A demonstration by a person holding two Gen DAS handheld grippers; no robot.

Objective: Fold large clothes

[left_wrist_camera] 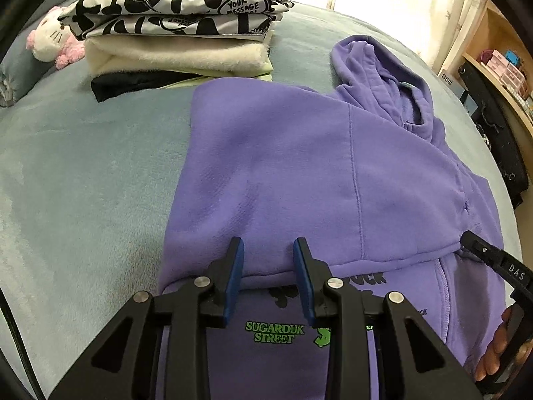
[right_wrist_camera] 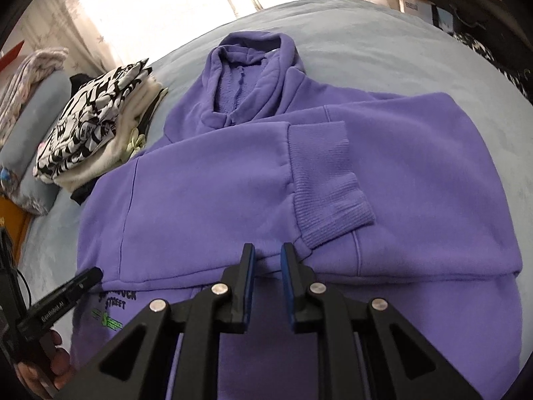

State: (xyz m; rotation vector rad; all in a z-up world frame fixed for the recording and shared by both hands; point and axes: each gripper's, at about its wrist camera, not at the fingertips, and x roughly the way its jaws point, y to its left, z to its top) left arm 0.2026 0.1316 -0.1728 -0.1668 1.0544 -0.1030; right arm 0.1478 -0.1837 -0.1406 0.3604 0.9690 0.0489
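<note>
Left gripper [left_wrist_camera: 268,246] first: its blue-padded fingers [left_wrist_camera: 236,266] stand a modest gap apart, over the lower edge of the folded-in sleeve, and nothing is pinched between them. Over to the right gripper [right_wrist_camera: 268,253], its fingers [right_wrist_camera: 287,266] narrower, only a slim gap, poised just beside the ribbed cuff [right_wrist_camera: 328,180], again with no cloth caught between the pads. No earlier view to compare. Beneath both lies the large purple fleece hoodie [left_wrist_camera: 283,166], spread front-up on the pale blue plush bed cover [left_wrist_camera: 83,173], both sleeves crossed over the chest, hood [right_wrist_camera: 250,76] lying open at the far end, green and black lettering [left_wrist_camera: 274,331] showing on the lower part nearest the grippers. Further out, on the left, a stack of folded clothes [left_wrist_camera: 176,30] sits near the hoodie's shoulder: black-and-white graphic print on top, cream fleece and something black below. A white and pink plush toy [left_wrist_camera: 53,38] rests beside that stack.
</note>
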